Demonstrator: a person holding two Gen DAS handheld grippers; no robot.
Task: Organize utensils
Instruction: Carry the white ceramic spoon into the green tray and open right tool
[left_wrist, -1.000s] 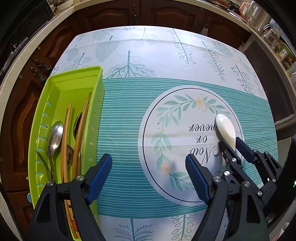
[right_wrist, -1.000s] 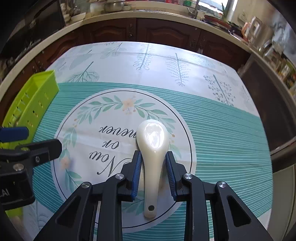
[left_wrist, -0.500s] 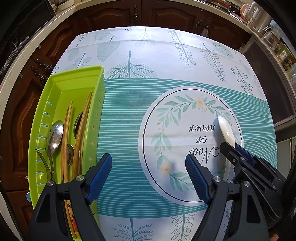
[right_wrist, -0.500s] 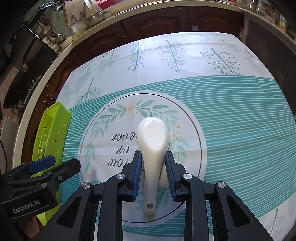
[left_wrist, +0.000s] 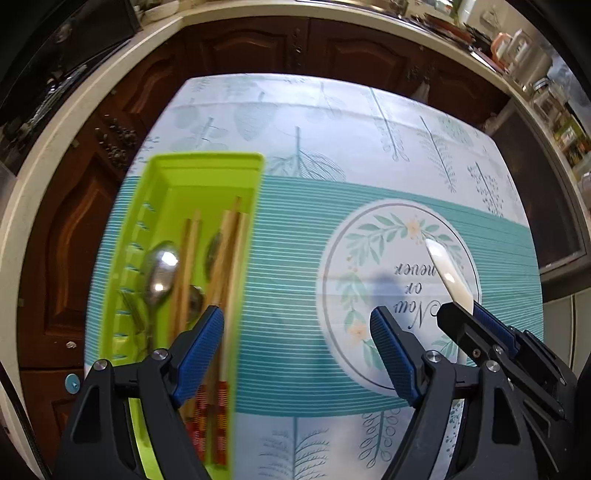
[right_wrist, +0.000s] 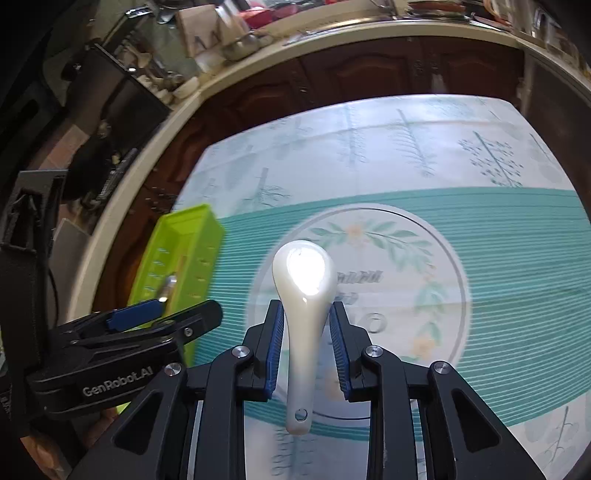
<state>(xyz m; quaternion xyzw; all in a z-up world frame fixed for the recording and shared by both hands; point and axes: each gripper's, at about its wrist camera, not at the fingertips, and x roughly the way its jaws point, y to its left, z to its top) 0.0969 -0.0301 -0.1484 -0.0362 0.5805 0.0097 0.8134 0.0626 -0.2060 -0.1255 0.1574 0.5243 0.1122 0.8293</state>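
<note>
My right gripper is shut on a white ceramic spoon and holds it above the tablecloth, bowl pointing forward. The spoon also shows in the left wrist view, tilted up in the right gripper. My left gripper is open and empty, hovering by the near right side of the green utensil tray. The tray holds metal spoons and wooden chopsticks. The tray also shows in the right wrist view, left of the spoon.
The table wears a teal and white leaf-print cloth with a round wreath design. Dark wooden cabinets and a cluttered counter ring the table.
My right gripper has lifted the white spoon off the cloth and swung left toward the tray. My left gripper has shifted, so the tray sits closer to centre.
</note>
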